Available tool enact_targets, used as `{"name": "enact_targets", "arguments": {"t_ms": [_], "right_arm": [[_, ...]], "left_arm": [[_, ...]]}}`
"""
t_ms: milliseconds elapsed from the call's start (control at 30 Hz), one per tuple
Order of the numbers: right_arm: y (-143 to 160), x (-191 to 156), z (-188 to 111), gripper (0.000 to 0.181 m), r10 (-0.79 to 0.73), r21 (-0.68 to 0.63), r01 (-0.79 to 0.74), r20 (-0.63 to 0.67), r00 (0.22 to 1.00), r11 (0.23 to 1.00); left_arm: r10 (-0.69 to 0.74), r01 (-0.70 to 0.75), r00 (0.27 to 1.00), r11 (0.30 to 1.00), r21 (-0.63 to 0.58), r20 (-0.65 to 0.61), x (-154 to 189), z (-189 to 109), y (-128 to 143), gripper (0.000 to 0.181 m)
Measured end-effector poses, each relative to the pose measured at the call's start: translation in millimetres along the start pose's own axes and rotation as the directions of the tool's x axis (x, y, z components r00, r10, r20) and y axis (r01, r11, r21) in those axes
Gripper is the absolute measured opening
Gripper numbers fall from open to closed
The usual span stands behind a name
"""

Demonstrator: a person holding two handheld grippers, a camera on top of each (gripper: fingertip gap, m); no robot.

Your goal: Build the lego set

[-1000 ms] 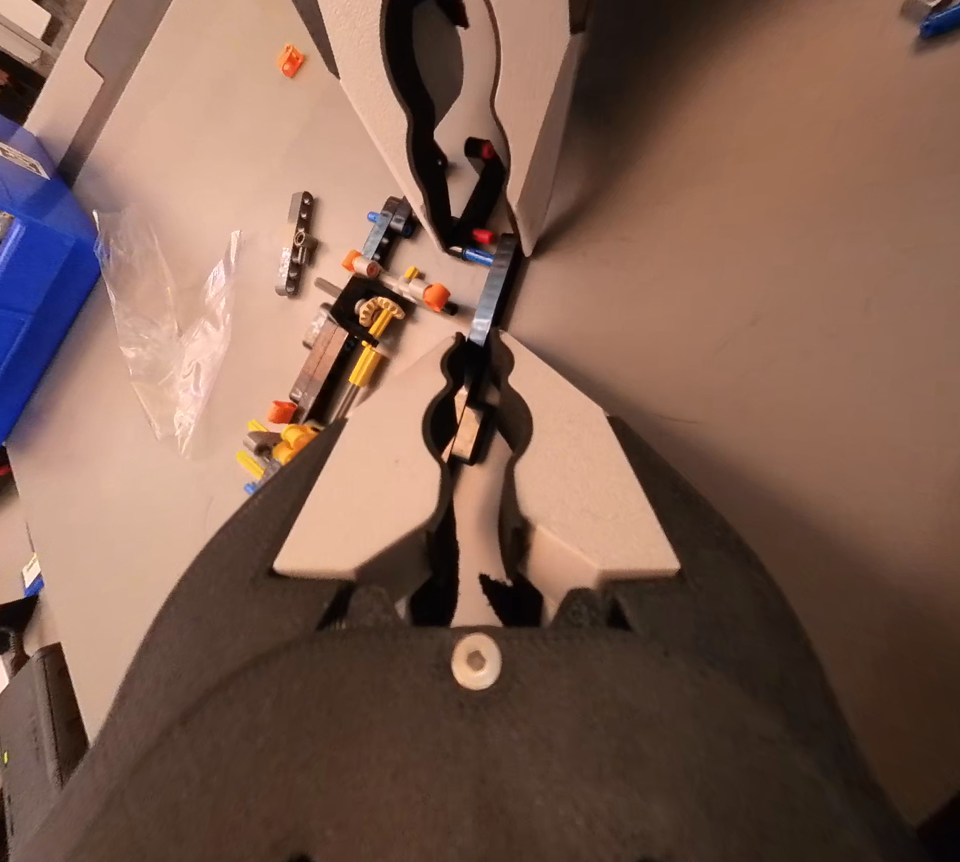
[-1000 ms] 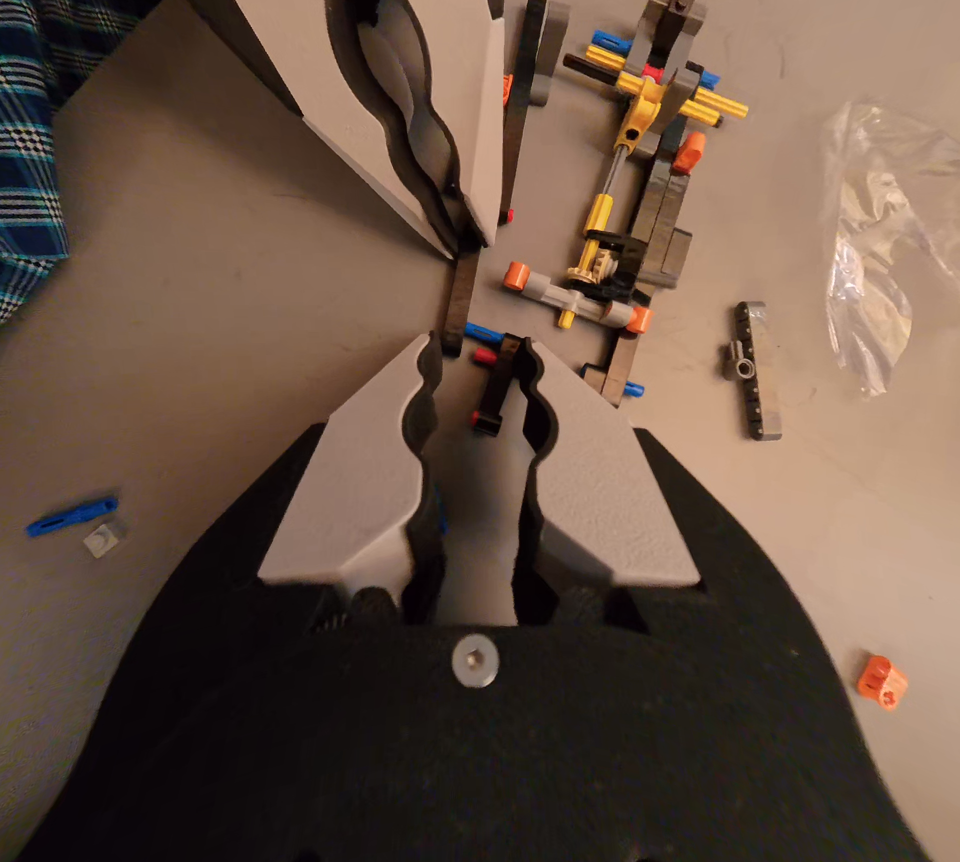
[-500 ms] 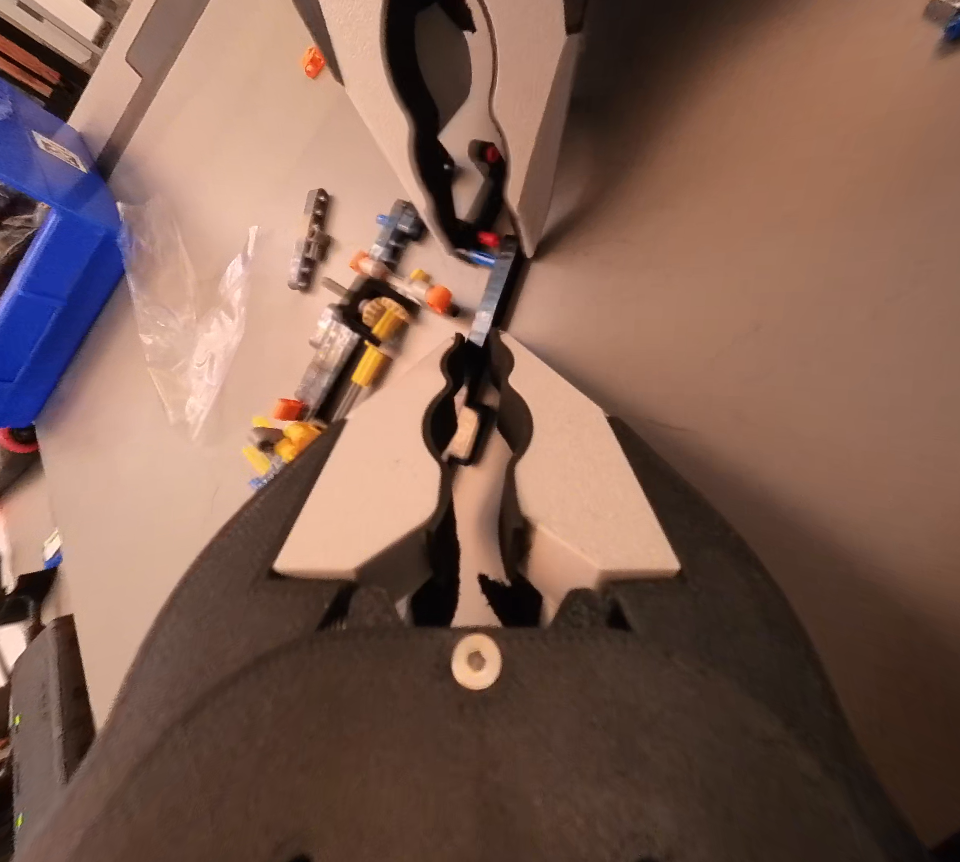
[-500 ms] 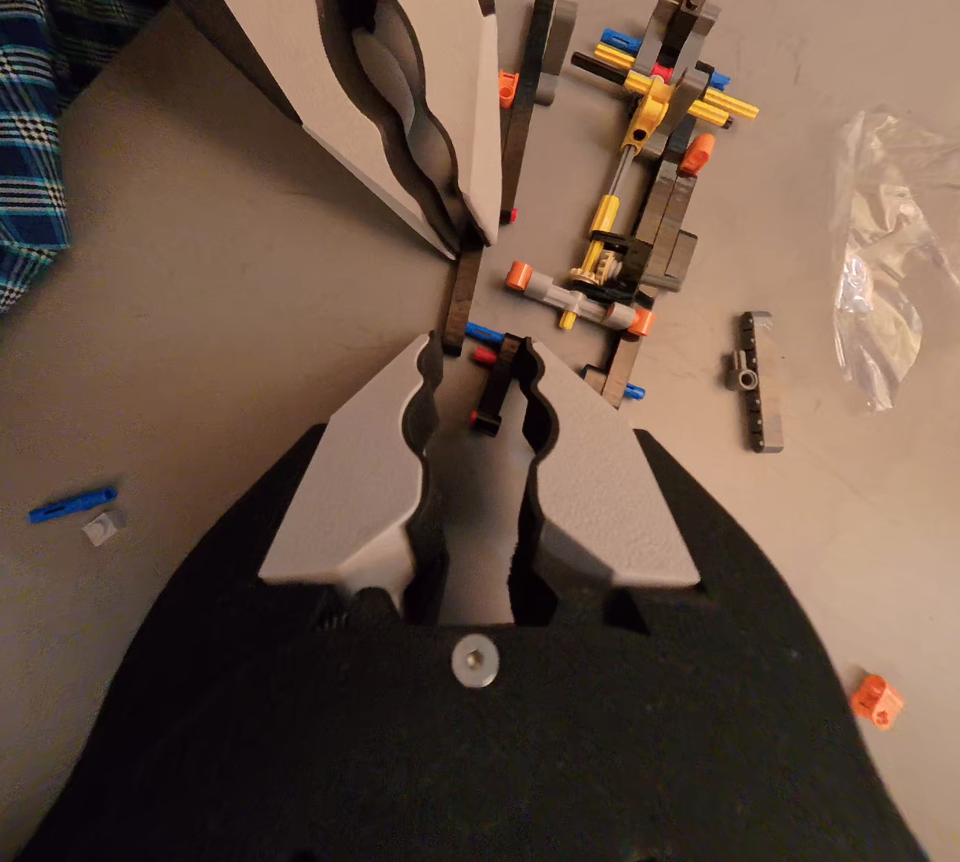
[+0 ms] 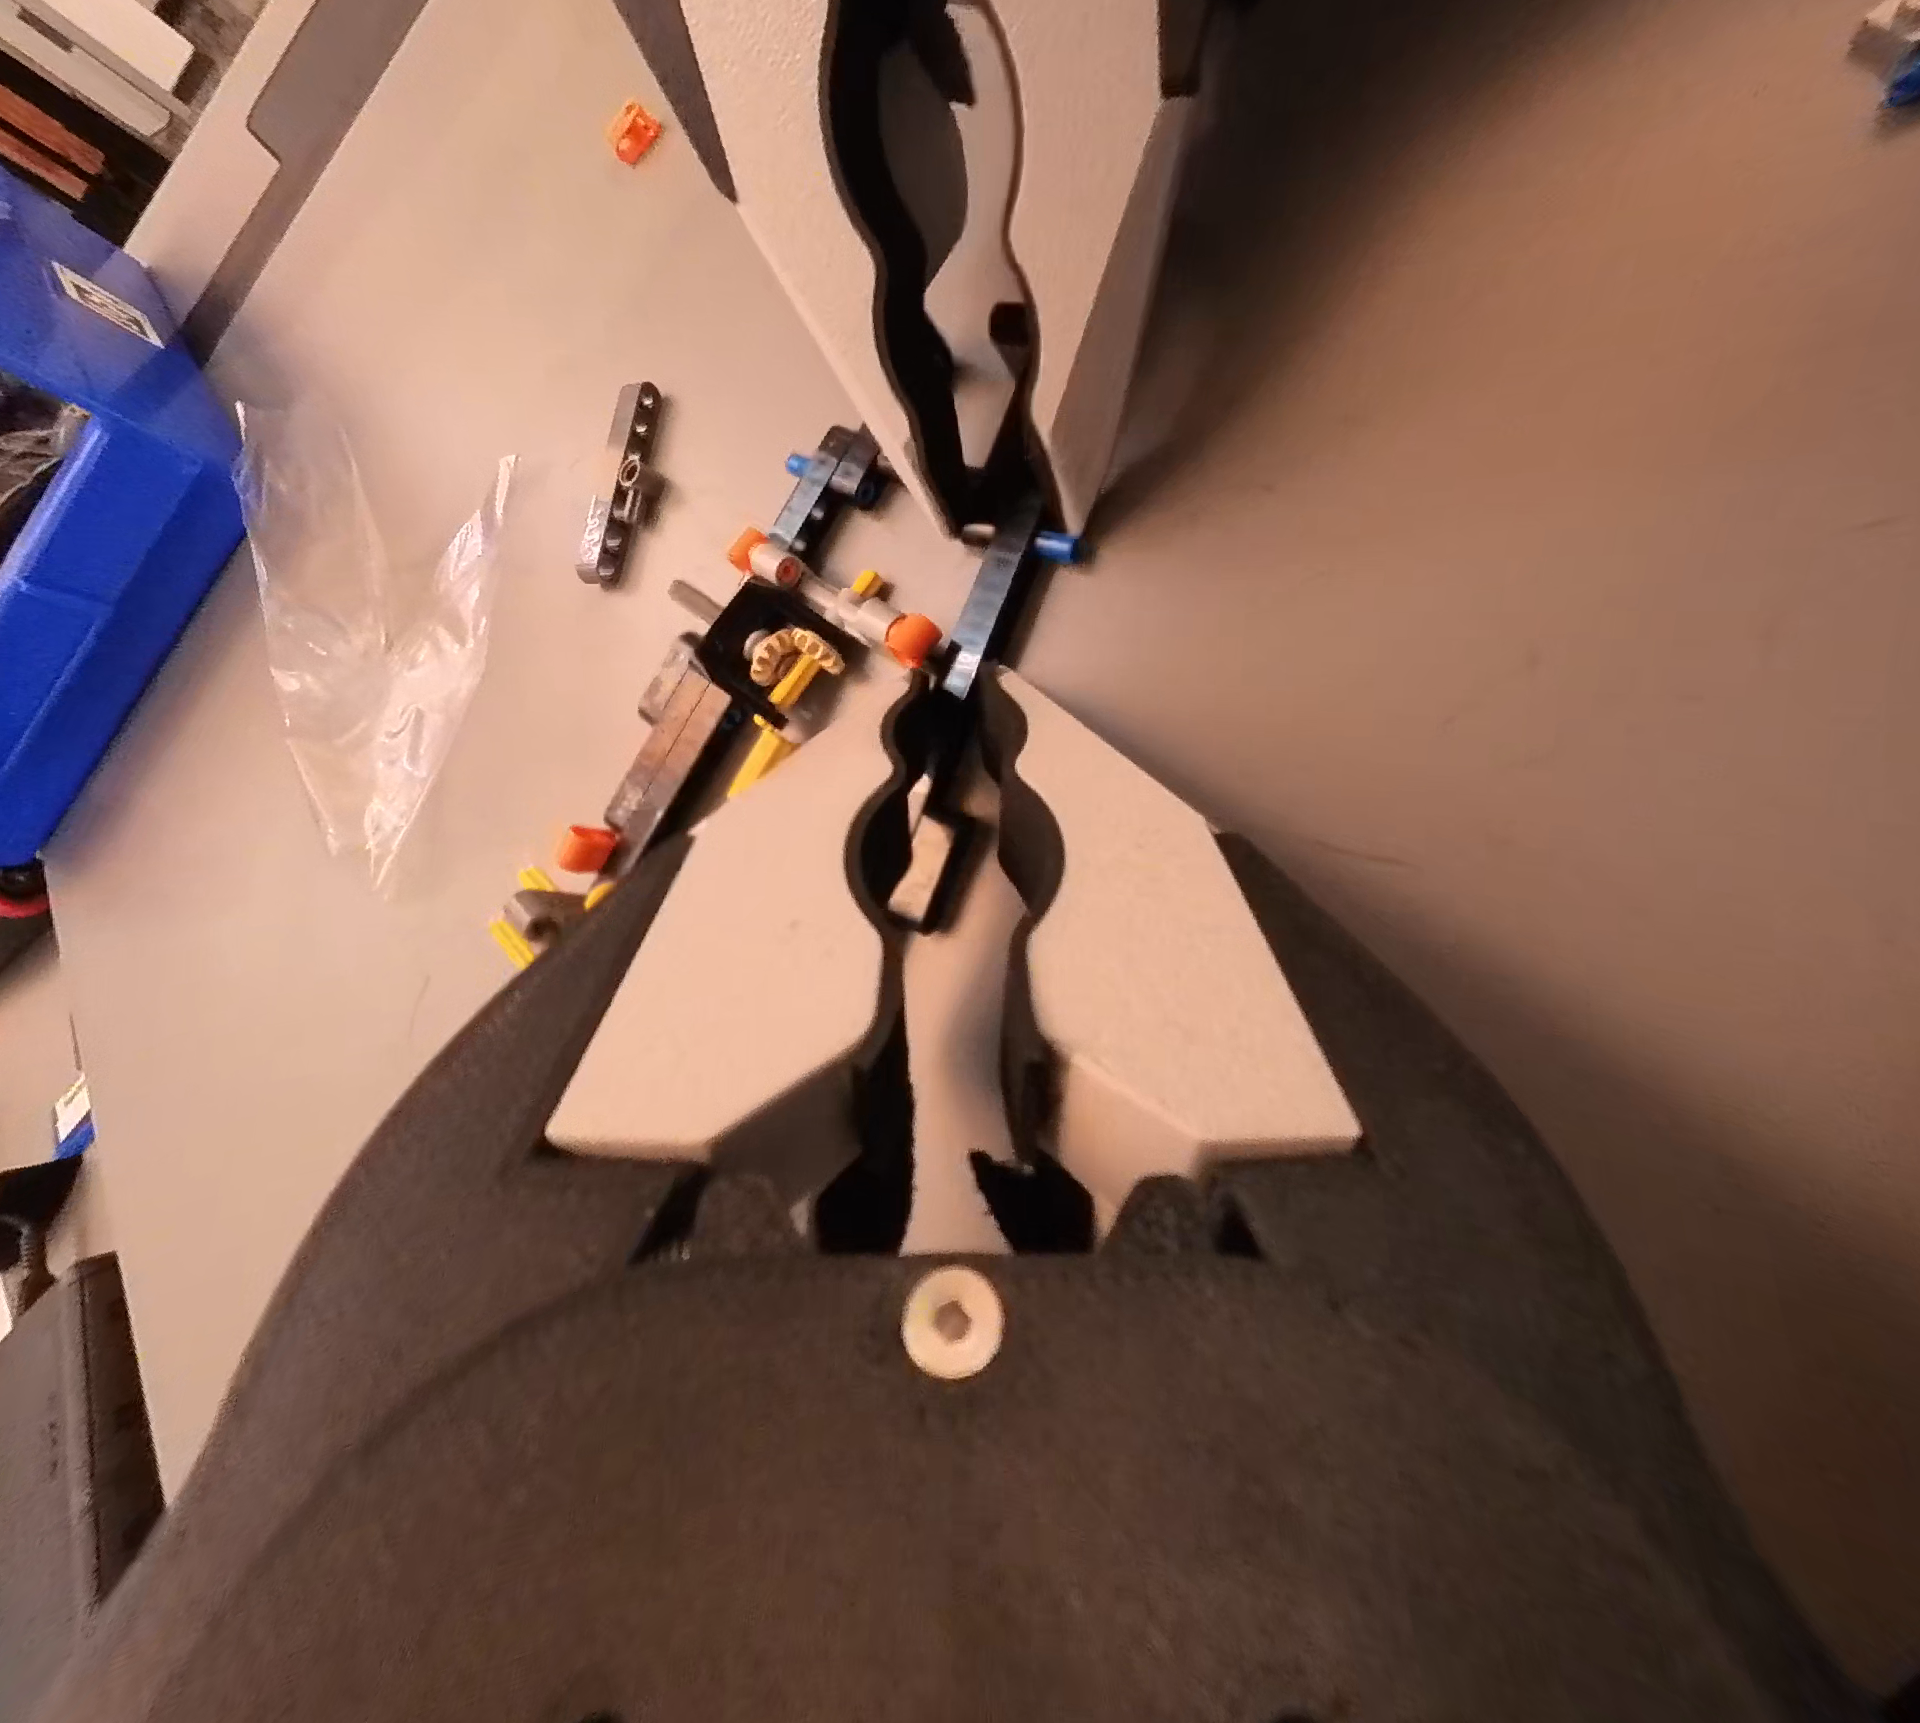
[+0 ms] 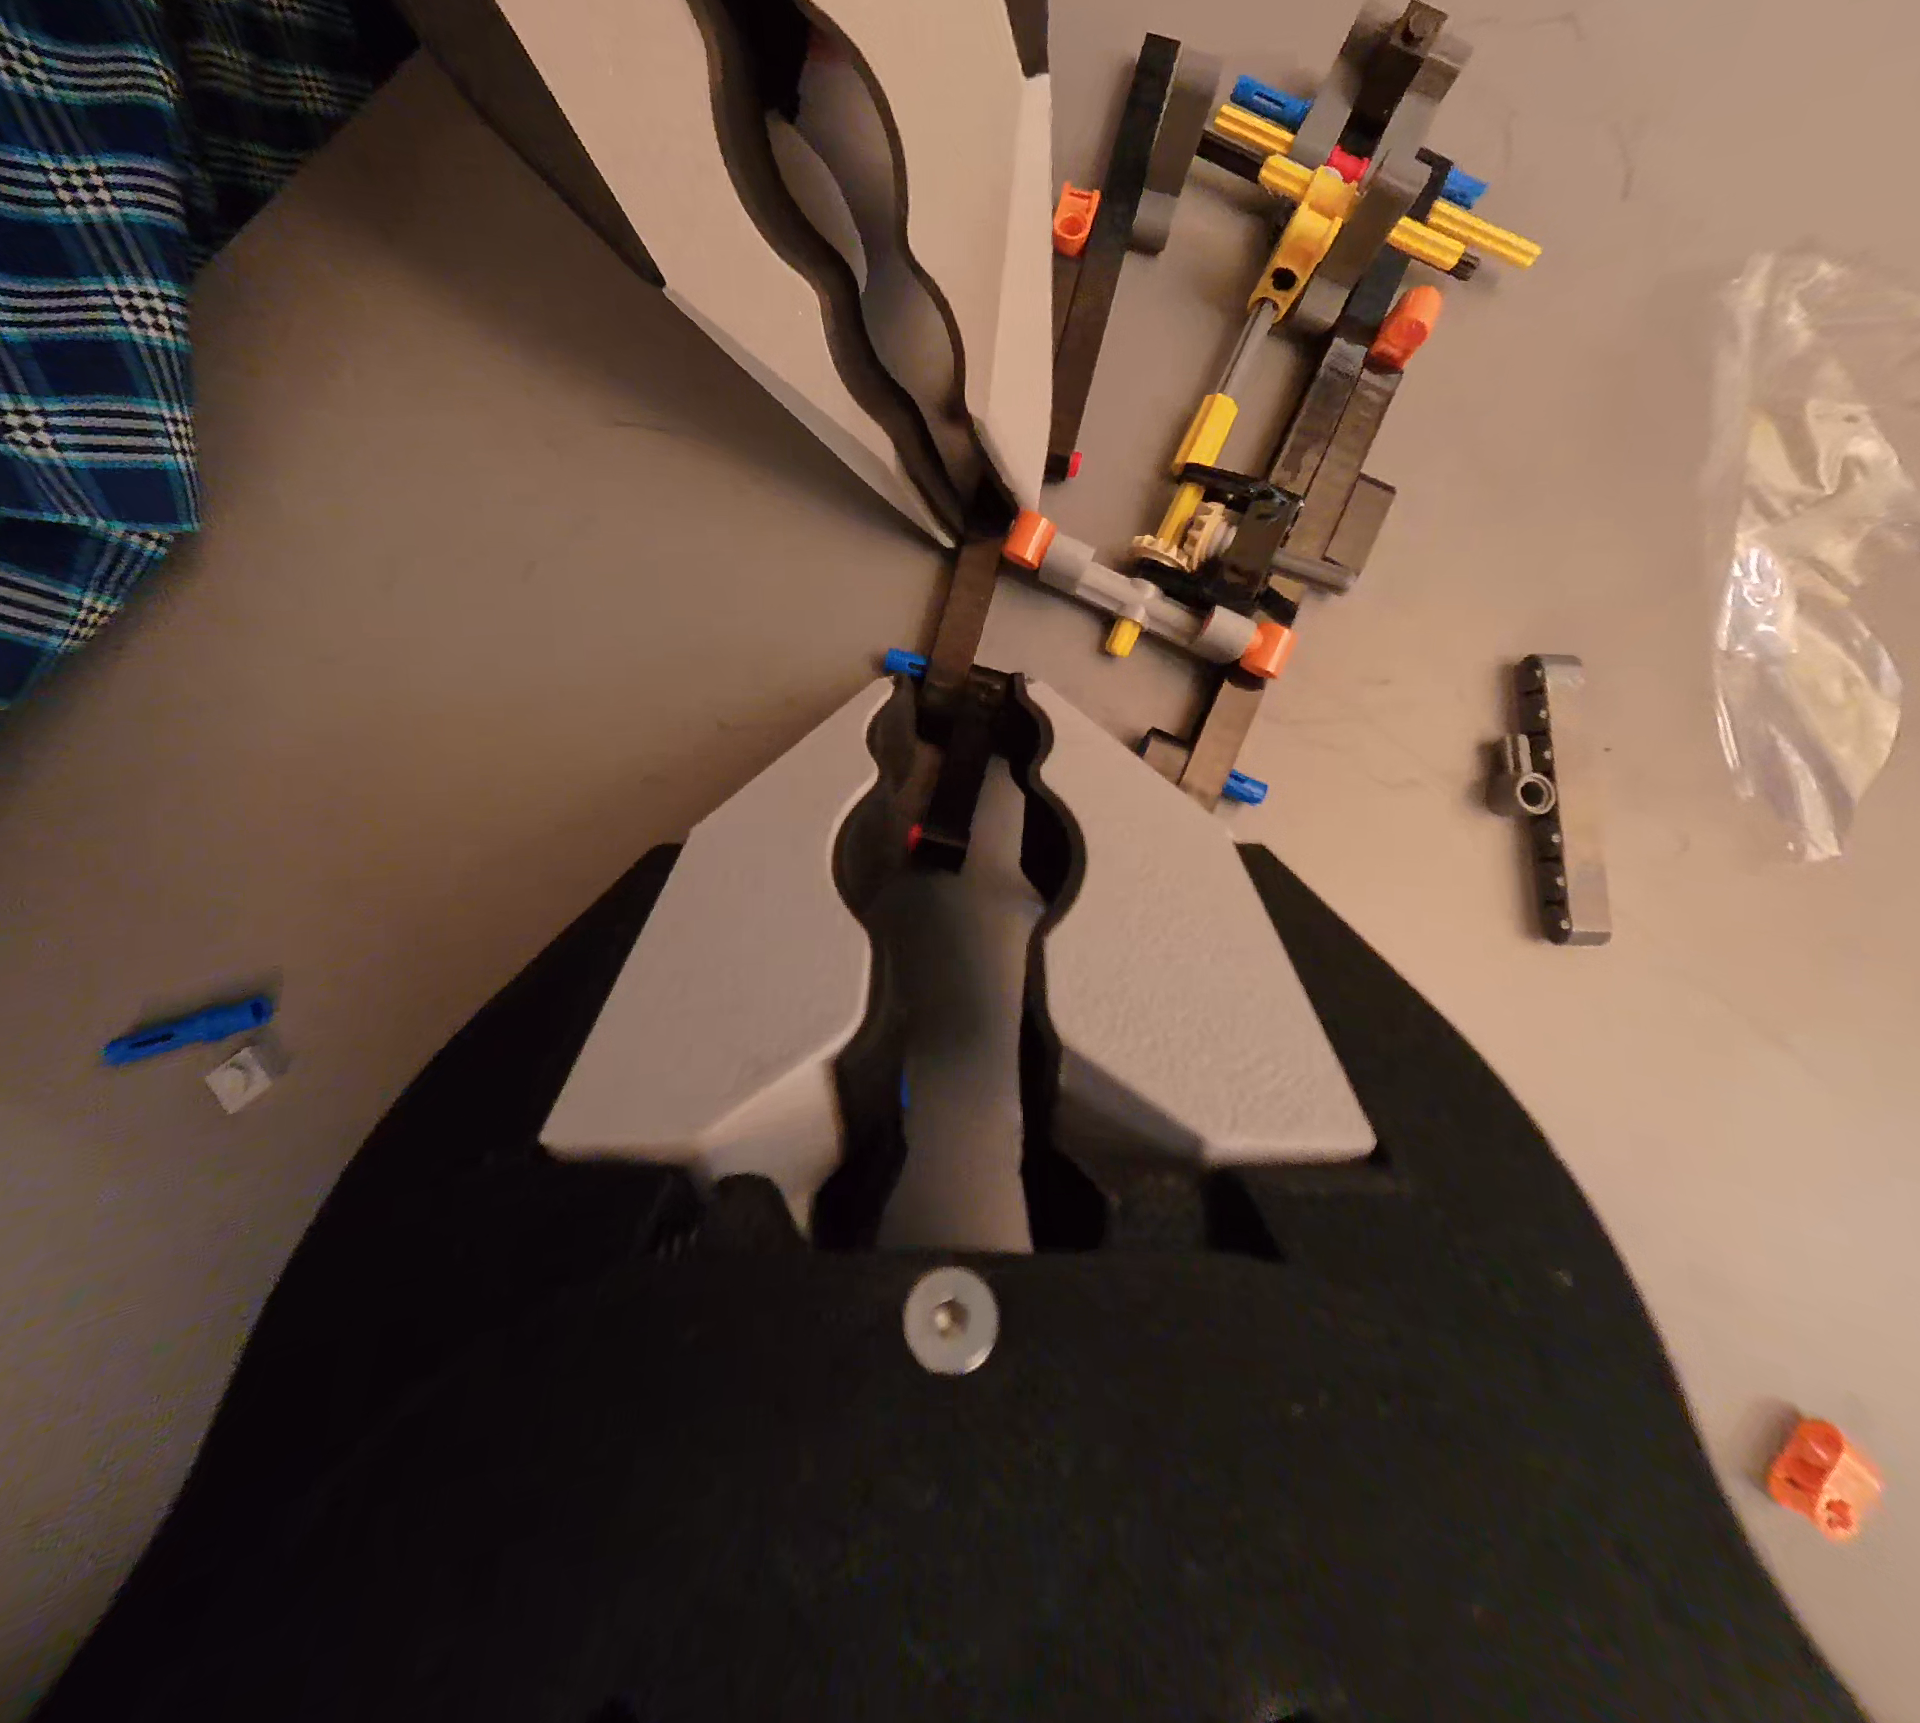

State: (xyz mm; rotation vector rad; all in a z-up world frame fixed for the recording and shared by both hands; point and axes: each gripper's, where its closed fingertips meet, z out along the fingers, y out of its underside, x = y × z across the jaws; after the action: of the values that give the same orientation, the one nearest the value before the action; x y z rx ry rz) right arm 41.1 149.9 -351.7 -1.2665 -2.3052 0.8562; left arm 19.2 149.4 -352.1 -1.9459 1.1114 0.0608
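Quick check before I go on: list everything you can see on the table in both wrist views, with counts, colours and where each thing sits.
table: 1, grey, under everything
lego assembly: 1, black, grey, yellow with orange ends, mid-table
black beam: 1, gripped between both grippers
small black piece: 1, in right gripper
loose grey beam: 1, right of assembly
orange connector: 1, alone, near right
blue pin: 1, near left
small grey plate: 1, beside the pin
clear plastic bag: 1, far right
blue bin: 1, table edge
plaid cloth: 1, blue, upper left
left gripper: shut on beam
right gripper: shut on piece
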Motion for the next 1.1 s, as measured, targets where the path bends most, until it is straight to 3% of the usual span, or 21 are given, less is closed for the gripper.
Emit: {"name": "enact_targets", "arguments": {"t_ms": [133,500,600,667,833,967,1100], "right_arm": [[-5.0,0.4,-2.3,0.021,0.026,0.028,-0.026,-0.001,1.000,0.999],[4.6,6.3,-23.6,0.024,0.145,0.034,-0.142,-0.134,0.980,0.989],[4.7,7.5,-26.0,0.033,0.171,0.040,-0.166,-0.171,0.970,0.985],[3.0,11.7,-28.0,0.048,0.165,0.033,-0.162,-0.211,0.964,0.986],[13.2,25.1,-20.5,0.077,0.180,-0.046,-0.195,-0.226,0.958,0.980],[14.7,24.8,-8.3,0.078,0.205,-0.046,-0.215,-0.167,0.964,0.975],[14.1,25.5,-6.0,0.069,0.209,-0.038,-0.216,-0.143,0.967,0.976]], "left_arm": [[0.000,0.000,1.000,1.000,0.005,-0.018,1.3,0.0,-1.2,0.008],[0.015,-0.015,1.000,1.000,0.009,-0.024,-2.1,-15.6,-4.1,0.037],[0.041,-0.041,0.999,0.999,0.003,-0.013,-16.3,-25.0,-1.2,0.045],[0.056,-0.057,0.998,0.998,-0.039,-0.020,-26.2,-27.1,5.8,0.061],[0.080,-0.095,0.988,0.989,-0.113,-0.133,-32.0,-27.5,15.4,0.089],[0.093,-0.127,0.969,0.983,-0.135,-0.230,-35.2,-19.0,12.4,0.100],[0.040,-0.108,0.939,0.977,-0.183,-0.342,-34.1,-6.6,23.5,0.097]]}}
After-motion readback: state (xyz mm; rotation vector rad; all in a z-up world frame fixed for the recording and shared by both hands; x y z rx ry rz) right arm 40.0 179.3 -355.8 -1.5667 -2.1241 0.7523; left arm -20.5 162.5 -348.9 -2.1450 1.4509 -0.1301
